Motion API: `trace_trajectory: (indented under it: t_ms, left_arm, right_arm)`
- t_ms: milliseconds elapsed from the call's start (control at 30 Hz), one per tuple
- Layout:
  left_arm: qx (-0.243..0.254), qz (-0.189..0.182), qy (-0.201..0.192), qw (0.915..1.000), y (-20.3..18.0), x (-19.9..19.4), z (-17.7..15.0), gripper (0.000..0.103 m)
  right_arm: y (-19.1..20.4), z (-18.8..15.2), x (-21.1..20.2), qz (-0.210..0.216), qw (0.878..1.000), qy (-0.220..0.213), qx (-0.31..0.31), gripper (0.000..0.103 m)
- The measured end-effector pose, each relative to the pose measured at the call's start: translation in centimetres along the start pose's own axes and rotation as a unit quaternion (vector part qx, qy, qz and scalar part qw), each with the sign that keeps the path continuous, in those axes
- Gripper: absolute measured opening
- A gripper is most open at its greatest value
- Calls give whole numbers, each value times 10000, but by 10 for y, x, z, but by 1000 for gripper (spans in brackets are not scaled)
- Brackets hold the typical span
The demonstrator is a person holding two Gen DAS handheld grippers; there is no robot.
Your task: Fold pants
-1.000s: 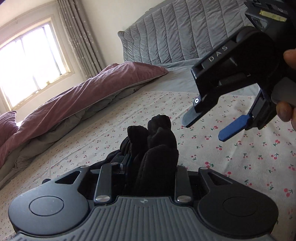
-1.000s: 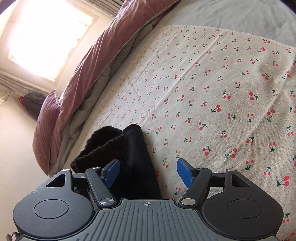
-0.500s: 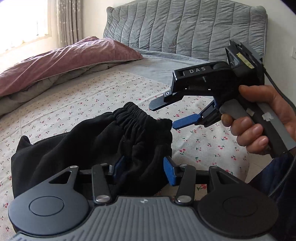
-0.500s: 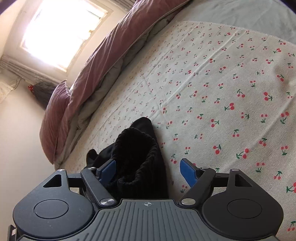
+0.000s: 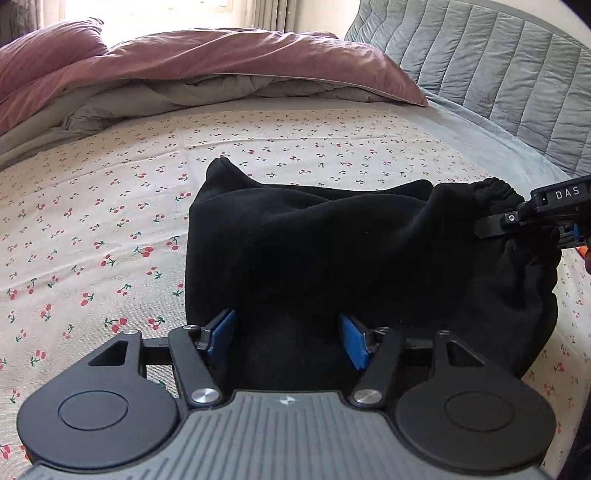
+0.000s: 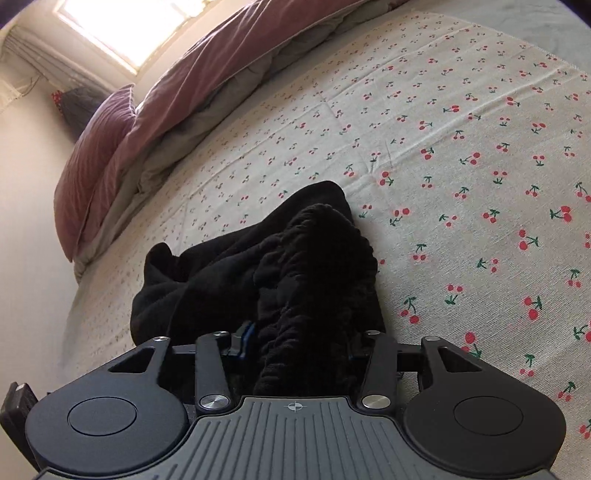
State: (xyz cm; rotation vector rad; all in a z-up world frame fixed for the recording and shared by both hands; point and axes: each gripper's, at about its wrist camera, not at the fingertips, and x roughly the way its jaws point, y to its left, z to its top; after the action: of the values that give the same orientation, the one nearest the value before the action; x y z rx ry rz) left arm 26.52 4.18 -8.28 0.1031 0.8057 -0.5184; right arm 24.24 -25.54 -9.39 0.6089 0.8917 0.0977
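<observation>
1. Black fleece pants (image 5: 332, 258) bunched in a low heap on the cherry-print bed sheet (image 5: 92, 221), directly ahead of and partly under the left gripper (image 5: 288, 336)
2. Left gripper with blue pads (image 5: 221, 332) spread and opening, dark cloth lying between them but not pressed
3. Right gripper (image 6: 299, 343) closing on the gathered elastic waistband (image 6: 325, 258), ribbed cloth filling the gap between its fingers; pads mostly buried in the fabric, so a firm pinch cannot be told for sure, though the cloth looks clamped
4. In the left wrist view, right gripper (image 5: 532, 229) seen at the far right end of the heap, biting the waistband edge there
5. Open sheet to the left of the heap and beyond it; on the right the pants reach near the sheet's edge
6. Mauve quilt (image 5: 221, 59) over grey bedding piled along the far side, well apart from the pants
7. Grey quilted headboard (image 5: 498, 74) at upper right, bright window (image 6: 110, 26) behind the quilt
</observation>
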Motion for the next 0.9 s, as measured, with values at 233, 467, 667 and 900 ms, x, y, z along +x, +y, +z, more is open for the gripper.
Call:
trace_trajectory:
  t_ms: [233, 467, 667, 900]
  left_arm:
    - [-326, 270, -675, 9968, 32, -25, 39, 60]
    - [-1270, 410, -564, 9895, 66, 25, 99, 63]
    - [-542, 1191, 428, 9905, 25, 98, 104, 10]
    - [-2838, 496, -330, 9570, 73, 77, 84, 3]
  right_arm:
    - [37, 3, -52, 917, 9807, -1341, -1085, 28]
    - [-39, 2, 13, 140, 9979, 54, 629, 42]
    - [-22, -4, 4, -58, 9999, -83, 76, 42]
    - [-19, -3, -11, 62, 9997, -240, -63, 32]
